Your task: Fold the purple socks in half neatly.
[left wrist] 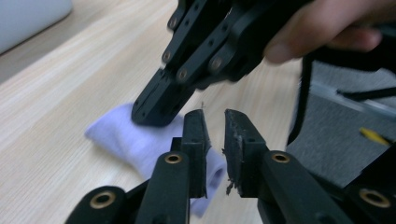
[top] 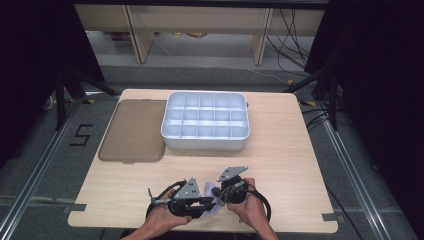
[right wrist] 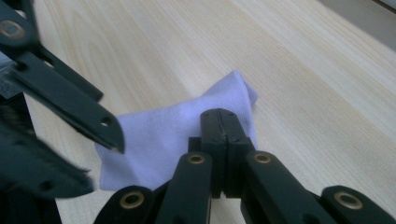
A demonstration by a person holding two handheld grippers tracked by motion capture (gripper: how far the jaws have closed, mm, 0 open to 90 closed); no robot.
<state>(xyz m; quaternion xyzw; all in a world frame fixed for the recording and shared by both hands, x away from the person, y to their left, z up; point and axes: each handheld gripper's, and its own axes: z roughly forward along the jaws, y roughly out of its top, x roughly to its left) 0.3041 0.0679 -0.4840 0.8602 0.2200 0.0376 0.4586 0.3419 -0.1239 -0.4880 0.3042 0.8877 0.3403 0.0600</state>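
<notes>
A small pale lilac cloth (top: 212, 196) lies on the wooden table near its front edge, between my two grippers. My right gripper (right wrist: 224, 116) has its jaws pressed together at the cloth (right wrist: 159, 140), which peaks up at its far corner. From the left gripper view that right gripper (left wrist: 156, 109) bears down on the cloth (left wrist: 116, 133). My left gripper (left wrist: 215, 128) hovers just above the cloth's near end, jaws a narrow gap apart with nothing between them. In the high view the left gripper (top: 206, 202) and right gripper (top: 220, 195) nearly touch.
A white tray (top: 205, 142) divided into several compartments stands at the middle back of the table. A flat brown lid (top: 134, 131) lies to its left. Bare wood runs between the tray and the grippers. The table's front edge is close behind both hands.
</notes>
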